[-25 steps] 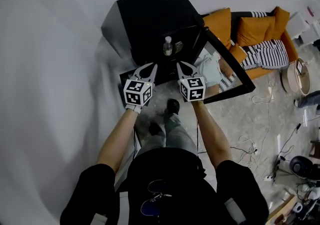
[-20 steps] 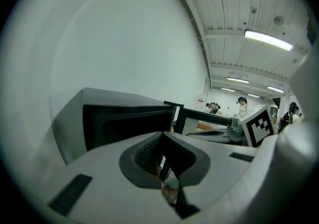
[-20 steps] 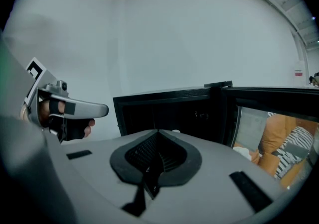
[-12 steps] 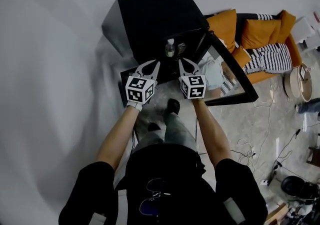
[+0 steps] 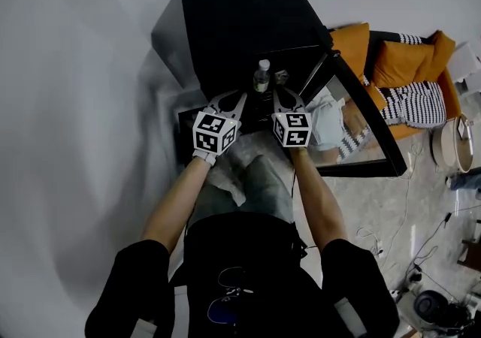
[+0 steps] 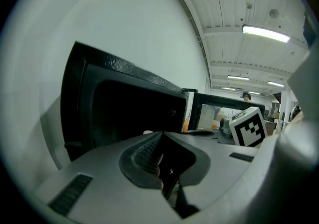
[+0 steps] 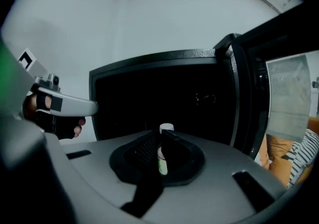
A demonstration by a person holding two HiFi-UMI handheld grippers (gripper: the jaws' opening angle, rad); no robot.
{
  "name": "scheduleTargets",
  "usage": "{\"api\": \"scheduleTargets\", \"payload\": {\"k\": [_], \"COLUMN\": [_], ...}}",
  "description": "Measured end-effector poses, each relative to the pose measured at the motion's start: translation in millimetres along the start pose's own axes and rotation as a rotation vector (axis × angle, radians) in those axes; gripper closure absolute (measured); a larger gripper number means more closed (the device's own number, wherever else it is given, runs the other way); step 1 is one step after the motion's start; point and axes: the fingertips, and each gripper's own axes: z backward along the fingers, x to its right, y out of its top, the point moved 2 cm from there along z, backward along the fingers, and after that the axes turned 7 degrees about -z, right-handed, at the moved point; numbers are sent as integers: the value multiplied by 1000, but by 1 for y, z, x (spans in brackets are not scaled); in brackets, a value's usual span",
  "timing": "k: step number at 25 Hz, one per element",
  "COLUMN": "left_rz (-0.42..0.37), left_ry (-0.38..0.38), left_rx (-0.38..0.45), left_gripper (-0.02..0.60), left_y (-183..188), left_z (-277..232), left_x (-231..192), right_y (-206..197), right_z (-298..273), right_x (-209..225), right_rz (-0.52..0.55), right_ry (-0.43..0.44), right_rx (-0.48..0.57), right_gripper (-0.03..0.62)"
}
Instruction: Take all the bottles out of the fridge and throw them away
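A small black fridge (image 5: 240, 21) stands against the white wall with its glass door (image 5: 361, 130) swung open to the right. One clear bottle (image 5: 261, 76) with a white cap stands upright just inside the opening. My left gripper (image 5: 234, 97) is shut and empty, a little left of the bottle at the fridge's front edge. My right gripper (image 5: 282, 94) is also shut and empty, just right of the bottle. In the right gripper view the bottle (image 7: 166, 128) shows straight beyond the closed tips (image 7: 162, 133). The left gripper view shows closed tips (image 6: 160, 134) before the dark interior (image 6: 134, 113).
An orange sofa (image 5: 353, 42) with striped cushions (image 5: 417, 100) sits behind the open door. Cables (image 5: 391, 235) lie on the floor to the right. The person's knees (image 5: 252, 179) are bent close under the grippers.
Both grippers have sunk and moved in toward the fridge opening, side by side. The person has crouched, and the fridge now looks larger and nearer.
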Motion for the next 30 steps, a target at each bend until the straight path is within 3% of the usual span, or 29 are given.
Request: {"api": "scheduleTargets", "payload": {"k": [3, 7, 12, 24, 26, 30], "left_rz": [-4, -10, -14, -26, -25, -21], "left_ry": [7, 15, 29, 36, 39, 45], "left_rx": [5, 9, 16, 28, 31, 32], "left_gripper": [583, 583, 583, 583, 583, 583], "left_y": [-15, -28, -36, -41, -40, -38], "left_z": [-13, -28, -43, -54, -56, -56], "left_x": [-10, -21, -35, -42, -44, -44], "right_y": [-16, -27, -35, -33, -31, -29], "right_z": [-24, -59, -99, -131, -130, -123], "right_x": [12, 23, 25, 27, 28, 28], "right_rz": [4, 1, 18, 44, 57, 48], "right_ry": [-2, 6, 20, 22, 15, 19], "right_rx": [-5, -17, -36, 6, 14, 16], "right_gripper": [554, 434, 363, 359, 399, 402]}}
